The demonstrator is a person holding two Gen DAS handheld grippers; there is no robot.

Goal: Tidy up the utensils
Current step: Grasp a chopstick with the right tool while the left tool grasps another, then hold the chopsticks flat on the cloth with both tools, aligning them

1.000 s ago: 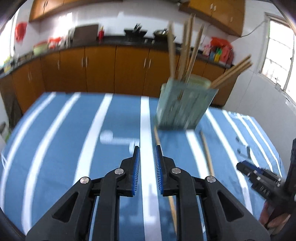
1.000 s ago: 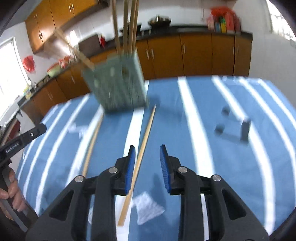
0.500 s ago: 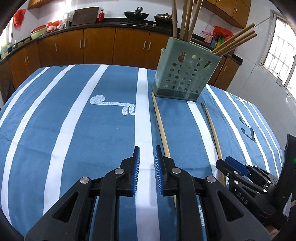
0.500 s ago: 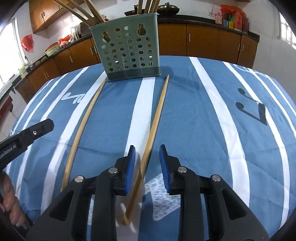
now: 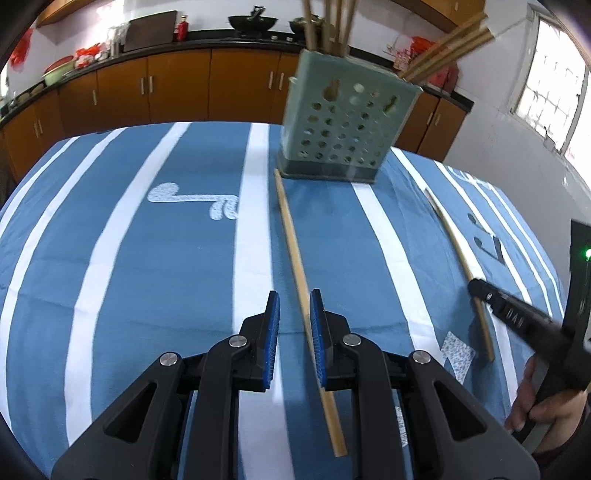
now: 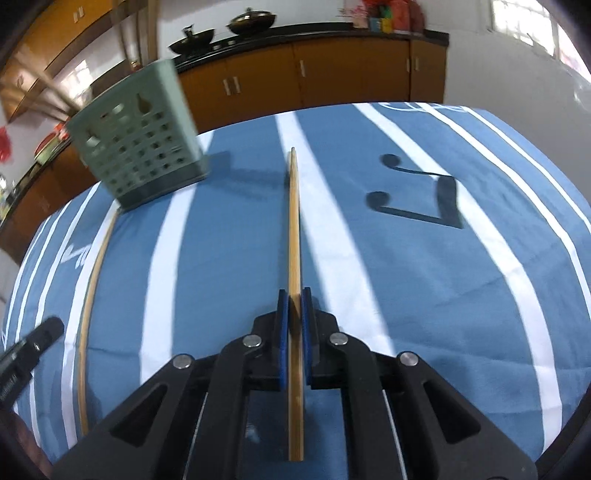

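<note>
Right wrist view first: the right gripper (image 6: 294, 321) has its blue pads clamped on a bamboo chopstick (image 6: 293, 236), pinched near its near end, with the long shaft running away over the blue striped tablecloth (image 6: 461, 295) toward the far edge. So that stick is caught, low over the cloth, and whether its far tip has left the fabric cannot be told. Over on the left wrist view, the left gripper (image 5: 294, 325) hovers with a narrow gap between its fingers and grips nothing; a second chopstick (image 5: 295, 254) lies on the cloth and passes into that gap along the inner face of the right-hand pad, not pinched. The risk now is leverage: held so close to one end, the caught stick could swing or twist in the pads on the way up, and a drooping tip might strike the wall of the green perforated holder (image 6: 138, 136) instead of dropping inside. That holder already bristles with upright and slanting chopsticks (image 5: 443, 51), so a careless entry could jam against them or tip the whole caddy. The left side's slim gap could also nudge its stick sideways rather than straddle it. Around the edges: wooden cabinets (image 5: 177, 85) and woks (image 6: 251, 18) on the counter, well clear; nothing else sits between the gripper and the holder.
</note>
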